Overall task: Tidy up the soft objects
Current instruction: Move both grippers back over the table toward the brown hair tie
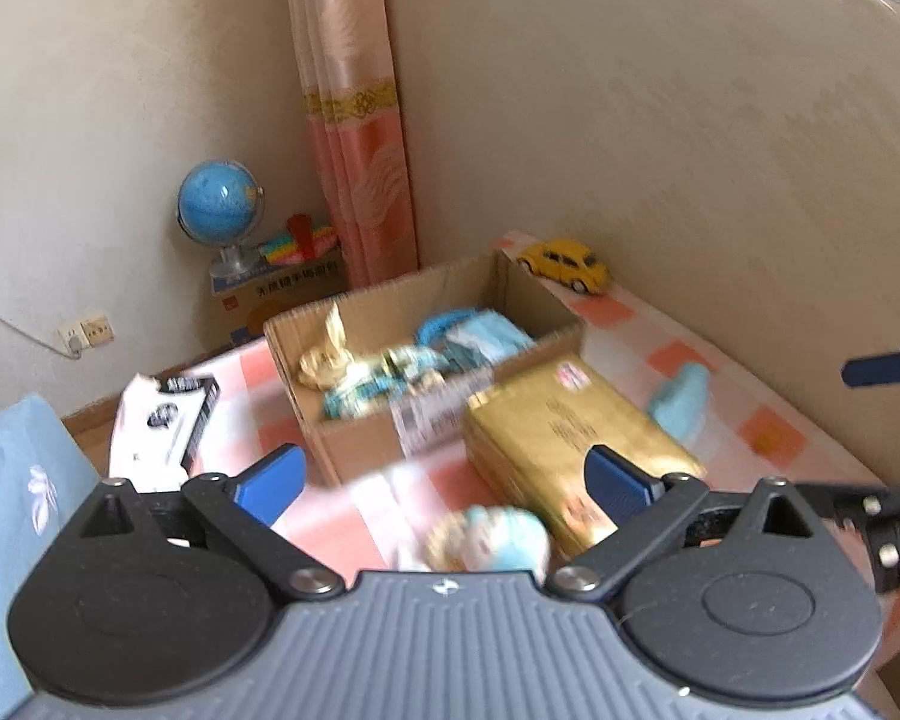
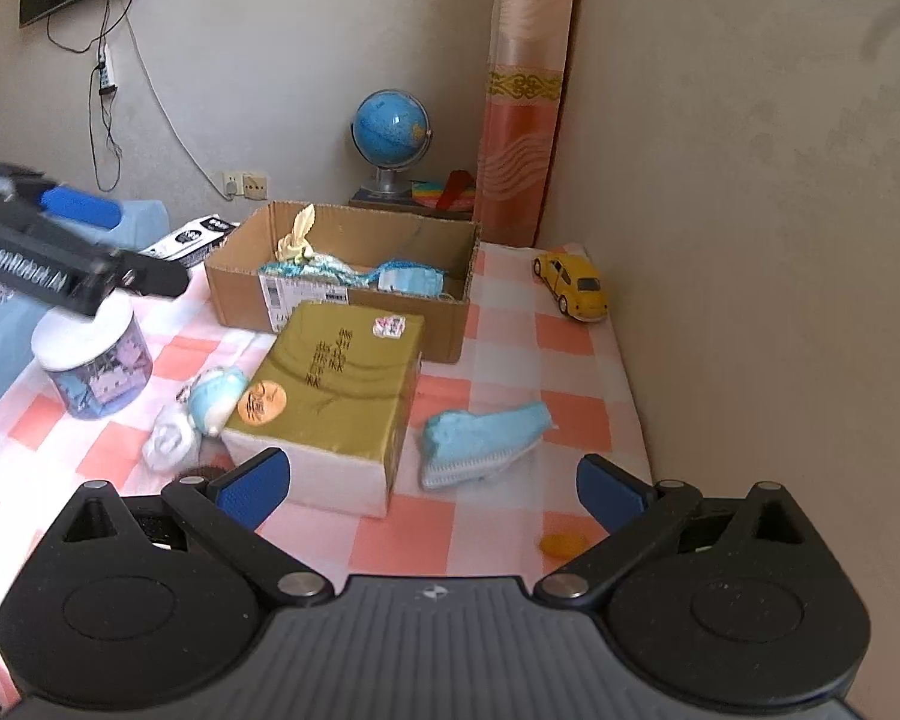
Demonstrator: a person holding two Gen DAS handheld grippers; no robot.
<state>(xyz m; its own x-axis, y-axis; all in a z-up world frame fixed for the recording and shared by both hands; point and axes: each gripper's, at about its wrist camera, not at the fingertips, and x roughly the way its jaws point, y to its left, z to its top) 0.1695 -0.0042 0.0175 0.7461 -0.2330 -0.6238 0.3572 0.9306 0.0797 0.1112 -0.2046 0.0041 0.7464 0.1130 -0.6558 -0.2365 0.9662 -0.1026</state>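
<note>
The cardboard box (image 2: 342, 276) already holds several soft things: a cream plush with long ears (image 2: 297, 237), a teal knitted piece (image 2: 312, 269) and a pale blue fabric item (image 2: 411, 279) lie inside it, so part of the sorting looks done; what is left, as far as I can judge, lies out on the checked surface (image 2: 510, 372). A light blue soft shoe-like piece (image 2: 480, 438) rests on its side just right of the gold box (image 2: 336, 402), apart from it; a small blue-and-white plush (image 2: 216, 399) and a white bundle (image 2: 171, 441) touching it sit against the gold box's left side, near a white-lidded jar (image 2: 93, 360). That makes at least three loose soft items, so I would put the task around its middle; the yellow toy car (image 2: 573, 285) by the wall and the globe (image 2: 392, 123) beyond the box are hard things and likely stay where they are.

The right gripper (image 2: 432, 489) is spread wide with nothing between its fingers, hanging above the gap between gold box and blue shoe piece; the left gripper (image 1: 447, 483) is likewise released and empty, above the small plush (image 1: 498, 540), its view blurred; each looks placed to take the piece nearest it.
</note>
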